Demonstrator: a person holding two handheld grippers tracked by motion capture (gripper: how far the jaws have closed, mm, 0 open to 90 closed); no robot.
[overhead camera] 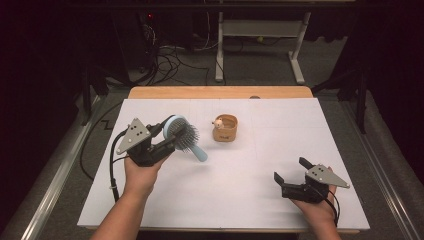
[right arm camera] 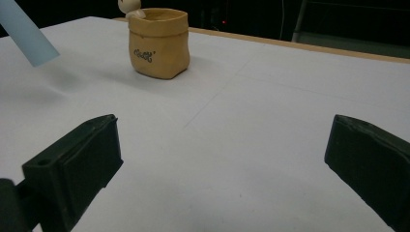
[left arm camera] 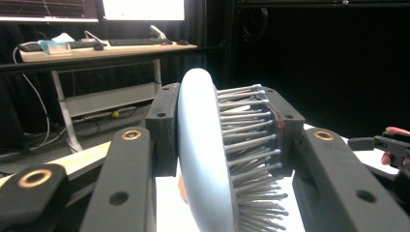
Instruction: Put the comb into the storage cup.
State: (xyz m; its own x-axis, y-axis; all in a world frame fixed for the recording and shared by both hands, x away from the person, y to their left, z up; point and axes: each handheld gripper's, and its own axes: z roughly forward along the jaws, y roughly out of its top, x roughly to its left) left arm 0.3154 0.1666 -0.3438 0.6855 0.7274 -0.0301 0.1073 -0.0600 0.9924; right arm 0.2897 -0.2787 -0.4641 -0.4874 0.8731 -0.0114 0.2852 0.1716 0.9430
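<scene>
Dark room; desk frame (overhead camera: 260, 45), cables (overhead camera: 170, 62) behind.

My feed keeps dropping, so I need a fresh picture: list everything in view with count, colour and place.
brush: 1, pale blue with grey bristles, head clamped in the left hand-held gripper, held above the sheet, handle pointing down toward the pot
pot: 1, tan, sack-shaped, upright mid-sheet, small cream figure at its rim
sheet: 1, white, covering the table
table: 1, wooden, edge showing at the far side
desk frame: 1, white, on the floor beyond the table
left hand-held gripper: 1, black, shut on the brush head, left of the pot
right hand-held gripper: 1, black, jaws wide apart, empty, low over the sheet's near right
</scene>
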